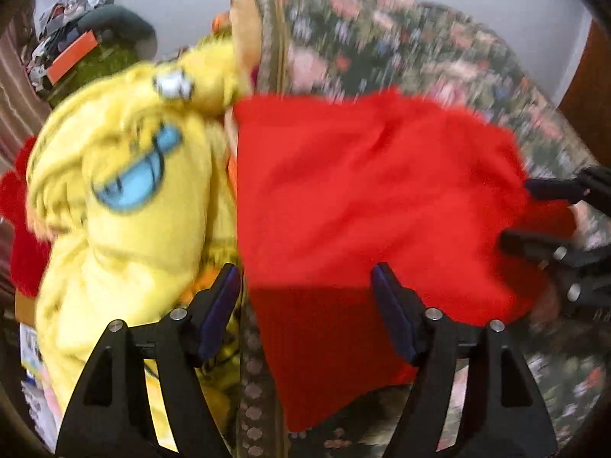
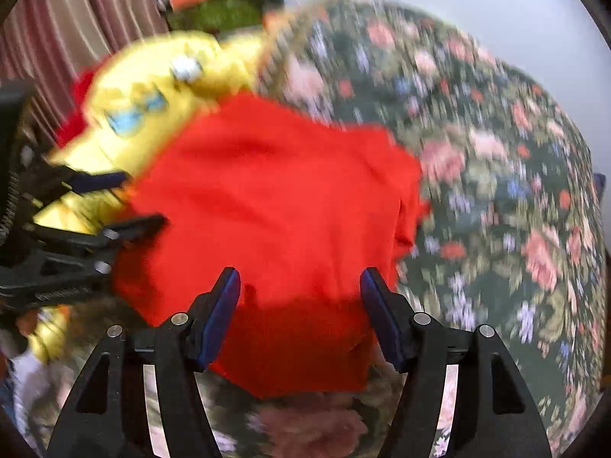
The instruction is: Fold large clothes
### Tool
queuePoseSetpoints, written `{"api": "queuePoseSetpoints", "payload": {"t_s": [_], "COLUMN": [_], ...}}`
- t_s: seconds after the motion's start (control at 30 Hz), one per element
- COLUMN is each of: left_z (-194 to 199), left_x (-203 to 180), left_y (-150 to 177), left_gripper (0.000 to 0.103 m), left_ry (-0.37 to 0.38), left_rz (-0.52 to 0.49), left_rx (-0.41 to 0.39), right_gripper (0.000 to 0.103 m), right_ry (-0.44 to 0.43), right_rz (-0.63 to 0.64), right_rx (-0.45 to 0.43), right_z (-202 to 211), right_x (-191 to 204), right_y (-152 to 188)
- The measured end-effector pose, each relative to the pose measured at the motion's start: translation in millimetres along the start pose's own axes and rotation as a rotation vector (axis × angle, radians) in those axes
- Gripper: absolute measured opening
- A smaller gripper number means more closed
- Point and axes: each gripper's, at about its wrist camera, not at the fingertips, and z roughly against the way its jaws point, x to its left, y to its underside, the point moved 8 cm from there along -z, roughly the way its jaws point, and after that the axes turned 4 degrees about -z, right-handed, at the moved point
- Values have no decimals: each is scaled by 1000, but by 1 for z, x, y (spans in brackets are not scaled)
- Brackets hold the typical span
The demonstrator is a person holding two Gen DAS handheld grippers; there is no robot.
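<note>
A red garment (image 1: 362,198) lies folded on the floral bedspread (image 1: 401,42); it also shows in the right wrist view (image 2: 275,198). My left gripper (image 1: 305,278) is open, its jaws wide apart over the garment's near edge. My right gripper (image 2: 299,282) is open too, jaws apart over the near edge. The right gripper shows at the right edge of the left wrist view (image 1: 527,213), and the left gripper at the left edge of the right wrist view (image 2: 141,202). Both views are blurred by motion.
A yellow garment (image 1: 126,198) with a blue print lies heaped left of the red one, also in the right wrist view (image 2: 152,87). A green bag with an orange strip (image 1: 103,57) sits behind it. A striped curtain (image 2: 76,11) hangs at far left. The floral bedspread (image 2: 496,152) extends right.
</note>
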Motion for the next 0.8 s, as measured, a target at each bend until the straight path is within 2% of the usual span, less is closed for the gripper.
{"api": "queuePoseSetpoints", "payload": {"t_s": [0.07,0.17,0.3,0.4,0.57,0.67,0.8], "left_z": [4,10,29,57,131,195,276], "left_x": [8,16,17,14,1,-8,-23], "left_y": [8,22,40,44,37,31,26], "left_gripper": [83,84,84,84,84,84,84], "left_ry": [30,54,-3,-46,-38,-20,-25], "left_rz": [50,84,54,28,21,34,34], "left_rx": [-23,-4,23,0,-124,-240,-403], "right_gripper": [62,62,62,62,62,62,62], "right_ry": [-11,-25,-22,-31,-85,-118,-139], "right_rz": [-12,-37,-70,-97,-130,-144,-136], "right_rx": [28,4,-19,-67,-217,-319,-504], "right_z": [0,19,46,75,153,203,285], "right_x": [-9,-22,-30,-30,-13,-1,21], "right_y": [14,26,34,34,31,28,33]}}
